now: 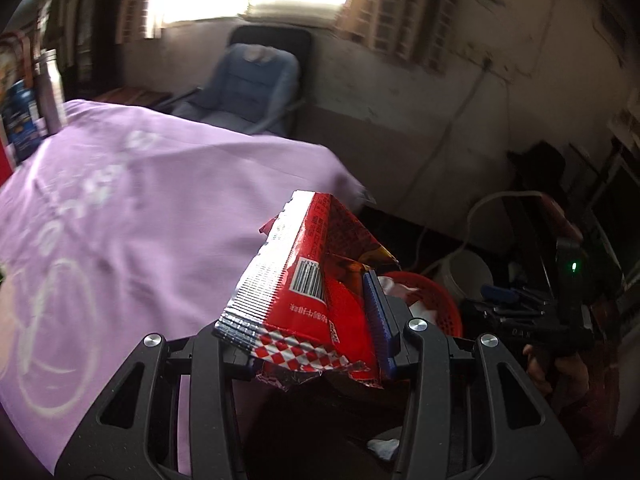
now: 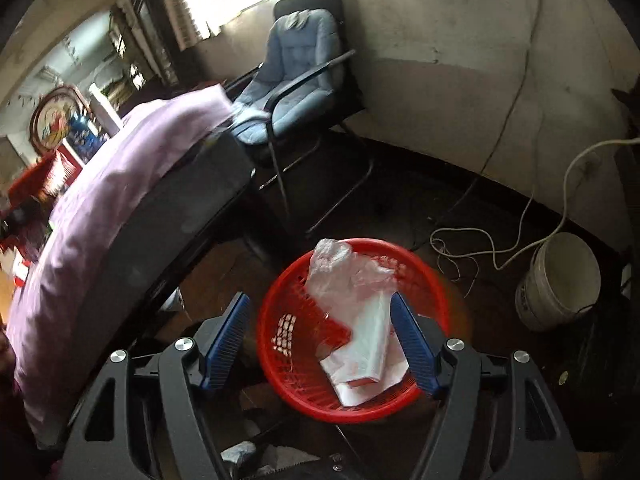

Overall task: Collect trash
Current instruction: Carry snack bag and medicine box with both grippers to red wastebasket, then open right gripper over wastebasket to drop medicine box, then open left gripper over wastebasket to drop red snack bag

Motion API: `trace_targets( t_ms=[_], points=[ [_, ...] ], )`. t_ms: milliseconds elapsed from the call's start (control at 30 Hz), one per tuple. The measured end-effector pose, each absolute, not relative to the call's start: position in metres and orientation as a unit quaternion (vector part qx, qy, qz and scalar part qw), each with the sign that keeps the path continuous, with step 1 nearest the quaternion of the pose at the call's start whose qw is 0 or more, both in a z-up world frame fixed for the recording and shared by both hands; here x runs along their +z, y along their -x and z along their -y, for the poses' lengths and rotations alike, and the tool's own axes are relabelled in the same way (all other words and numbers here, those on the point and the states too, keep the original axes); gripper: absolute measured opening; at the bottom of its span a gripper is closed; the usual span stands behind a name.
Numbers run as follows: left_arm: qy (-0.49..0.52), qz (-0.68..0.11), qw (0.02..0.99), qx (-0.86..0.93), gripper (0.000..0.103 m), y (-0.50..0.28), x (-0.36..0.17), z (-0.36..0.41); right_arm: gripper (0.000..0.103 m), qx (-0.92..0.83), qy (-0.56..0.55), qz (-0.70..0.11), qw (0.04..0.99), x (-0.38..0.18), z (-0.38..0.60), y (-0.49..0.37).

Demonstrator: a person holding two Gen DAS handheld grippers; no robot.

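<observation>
- The left hand-held gripper (image 1: pixel 316 336) was clamped on a red snack wrapper (image 1: pixel 320 280), held above the edge of the purple bench (image 1: pixel 120 200).
- The right hand-held gripper (image 2: pixel 320 340) was spread apart over the red basket (image 2: pixel 288 304), where a clear plastic bag (image 2: pixel 356 300) lay.
- The wrapper might have missed and landed on the floor if it was let go too early.
- The bench edge was near; open floor lay around the basket.

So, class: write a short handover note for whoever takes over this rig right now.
Left hand-held gripper: shut on the red snack wrapper, near the table's edge.
Right hand-held gripper: open, empty, above the red basket.
Done: white plastic bag lies in the basket, between the open fingers but not gripped.
Left: bring the wrapper over the basket and drop it in.
</observation>
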State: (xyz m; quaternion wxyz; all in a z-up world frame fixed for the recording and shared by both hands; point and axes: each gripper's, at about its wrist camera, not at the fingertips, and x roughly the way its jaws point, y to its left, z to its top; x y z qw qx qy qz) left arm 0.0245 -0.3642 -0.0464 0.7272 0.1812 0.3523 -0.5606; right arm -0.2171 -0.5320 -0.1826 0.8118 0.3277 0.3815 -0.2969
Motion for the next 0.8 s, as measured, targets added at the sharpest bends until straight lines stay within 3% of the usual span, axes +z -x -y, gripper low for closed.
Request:
trace_targets(
  t_ms=[300,600,700,800],
  points=[
    [-0.245,-0.376,0.666,-0.596,0.044,0.029,-0.096,0.437,0.077,-0.328,-0.357,-0.318,0.814,-0.178,0.554,0.261],
    [-0.293,-0.396,0.612,-0.619,0.045,0.075,-0.139,0.496,0.078,-0.332,-0.372,-0.314,0.808,-0.189,0.564,0.276],
    [-0.302,-0.402,0.602,-0.620,0.051,0.083,-0.149,0.507,0.078,-0.333,-0.389,-0.313,0.800,-0.199,0.570,0.283],
    [-0.305,-0.411,0.601,-0.614,0.074,0.084,-0.155,0.511,0.077,-0.336,-0.402,-0.313,0.793,-0.207,0.574,0.289]
  ],
)
